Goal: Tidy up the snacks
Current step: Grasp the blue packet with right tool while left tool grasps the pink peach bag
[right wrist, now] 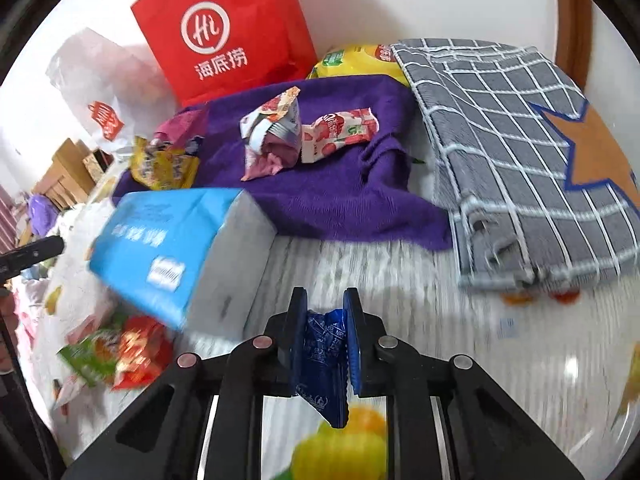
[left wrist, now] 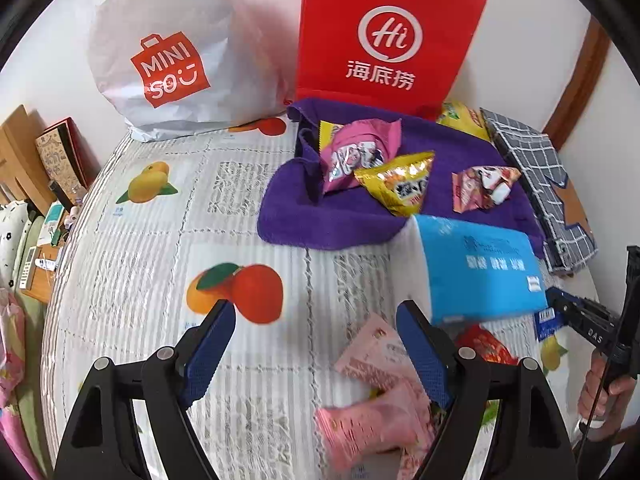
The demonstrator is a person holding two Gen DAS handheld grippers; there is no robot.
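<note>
Right up close, the right gripper [right wrist: 325,336] is clamped tight on a small dark blue snack packet [right wrist: 322,364], the packet crumpled between the blue pads and hanging down past them over a yellow fruit print on the white table cover [right wrist: 420,320]. The tool points steeply down at the table. From the left wrist view you can see that same tool at the far right edge, with a hand [left wrist: 604,392] wrapped around its handle and the blue packet [left wrist: 545,322] poking out at the tip.

Over to the left gripper [left wrist: 316,354]: jaws standing wide apart, nothing between the pads, angled down over the cover. Pink snack packets [left wrist: 372,400] lie just under and beside its right finger, with a red packet [left wrist: 486,346] close behind.

A blue-and-white tissue pack [left wrist: 480,268] sits between the two tools, its far edge touching the purple towel [left wrist: 340,224]. On that towel: a pink bag [left wrist: 356,152], a yellow bag [left wrist: 400,184] resting against it, and a red-and-white packet [left wrist: 484,188] set apart to the right. A grey checked cloth [right wrist: 520,152] lies right of the towel. At the back, a red paper bag [left wrist: 384,36] and a white Miniso bag [left wrist: 172,52] stand against the wall.
</note>
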